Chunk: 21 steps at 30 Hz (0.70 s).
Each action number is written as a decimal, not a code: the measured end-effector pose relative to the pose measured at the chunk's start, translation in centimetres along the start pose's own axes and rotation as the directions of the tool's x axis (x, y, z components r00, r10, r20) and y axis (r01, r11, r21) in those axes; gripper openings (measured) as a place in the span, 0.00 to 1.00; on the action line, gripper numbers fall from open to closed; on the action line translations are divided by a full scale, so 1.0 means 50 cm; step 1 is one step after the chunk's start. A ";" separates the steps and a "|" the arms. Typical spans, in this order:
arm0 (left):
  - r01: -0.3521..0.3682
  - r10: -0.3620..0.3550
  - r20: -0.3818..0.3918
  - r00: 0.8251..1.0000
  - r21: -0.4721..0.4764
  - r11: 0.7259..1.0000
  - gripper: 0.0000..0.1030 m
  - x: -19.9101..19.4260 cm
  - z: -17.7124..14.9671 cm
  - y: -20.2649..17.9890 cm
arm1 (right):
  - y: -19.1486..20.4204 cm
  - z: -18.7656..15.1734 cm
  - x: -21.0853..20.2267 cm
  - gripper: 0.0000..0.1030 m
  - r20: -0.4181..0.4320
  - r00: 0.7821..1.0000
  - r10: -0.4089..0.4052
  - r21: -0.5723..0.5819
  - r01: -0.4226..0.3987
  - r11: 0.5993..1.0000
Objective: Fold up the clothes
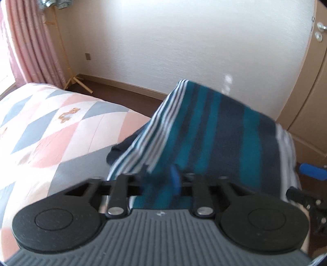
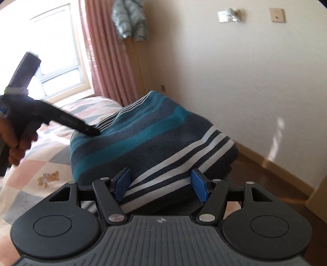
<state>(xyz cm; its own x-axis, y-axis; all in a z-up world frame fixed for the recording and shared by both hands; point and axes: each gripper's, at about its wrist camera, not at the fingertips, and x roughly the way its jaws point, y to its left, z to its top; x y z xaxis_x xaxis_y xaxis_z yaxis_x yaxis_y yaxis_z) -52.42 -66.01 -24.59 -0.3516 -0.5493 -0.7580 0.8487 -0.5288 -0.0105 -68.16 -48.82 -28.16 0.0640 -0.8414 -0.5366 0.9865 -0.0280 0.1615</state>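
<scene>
Right tool [image 2: 161, 184] parted, straddling striped garment [image 2: 143, 139] edge

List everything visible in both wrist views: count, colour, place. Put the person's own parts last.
striped knit garment: one, teal, navy and white, folded in a bundle on the bed's corner
quilted bedspread: one, pink, grey and white diamonds with bear motifs, under the garment
pleated curtain: one, pink, beside the window
window: one, white frame, far left
puffer jacket: one, pale grey, hanging high near the curtain
wooden stand: one, light wood, in the corner
door: one, beige, right edge
left gripper: black, tip at the garment's far edge, blurred
right gripper: blue pads apart, garment's near edge between them
hand: one, gripping the left gripper's handle
</scene>
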 end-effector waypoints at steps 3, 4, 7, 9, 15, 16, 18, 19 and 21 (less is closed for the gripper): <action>0.003 -0.004 -0.024 1.000 -0.037 0.999 0.46 -0.071 -0.042 -0.007 | 0.024 0.013 -0.072 0.85 0.030 0.999 -0.029 0.053 0.028 0.998; -0.003 0.002 -0.043 0.999 -0.045 0.999 0.48 -0.090 -0.058 -0.009 | 0.031 0.011 -0.093 0.85 0.032 0.999 -0.038 0.083 0.036 0.996; -0.016 0.010 -0.106 0.994 -0.065 0.998 0.57 -0.137 -0.107 -0.011 | 0.062 -0.014 -0.152 0.87 0.003 0.997 -0.080 0.154 0.078 0.985; -0.018 0.010 -0.126 0.992 -0.062 0.998 0.62 -0.178 -0.134 -0.012 | 0.081 -0.039 -0.187 0.89 -0.017 0.995 -0.102 0.198 0.104 0.975; -0.035 0.030 -0.113 0.993 -0.042 0.999 0.75 -0.329 -0.193 -0.006 | 0.146 -0.079 -0.317 0.93 -0.047 0.991 -0.124 0.331 0.132 0.934; -0.038 0.033 -0.107 0.994 -0.040 0.998 0.77 -0.357 -0.198 -0.005 | 0.159 -0.078 -0.340 0.95 -0.043 0.990 -0.134 0.331 0.140 0.933; -0.046 0.042 -0.093 0.995 -0.036 0.998 0.85 -0.411 -0.203 -0.004 | 0.185 -0.074 -0.386 0.97 -0.032 0.988 -0.150 0.329 0.152 0.932; -0.049 0.046 -0.080 0.996 -0.035 0.998 0.88 -0.438 -0.206 -0.004 | 0.195 -0.067 -0.403 0.98 -0.025 0.988 -0.154 0.327 0.154 0.933; -0.053 0.051 -0.059 0.997 -0.035 0.998 0.92 -0.494 -0.210 -0.001 | 0.217 -0.049 -0.432 0.98 -0.011 0.986 -0.166 0.320 0.160 0.934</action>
<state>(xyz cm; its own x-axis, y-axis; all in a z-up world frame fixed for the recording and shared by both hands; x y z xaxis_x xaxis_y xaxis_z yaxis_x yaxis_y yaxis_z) -39.65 -45.62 -12.70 -0.2843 -0.5363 -0.7947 0.8793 -0.4762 0.0068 -58.44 -29.61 -16.85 -0.0986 -0.8191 -0.5652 0.8831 -0.3338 0.3297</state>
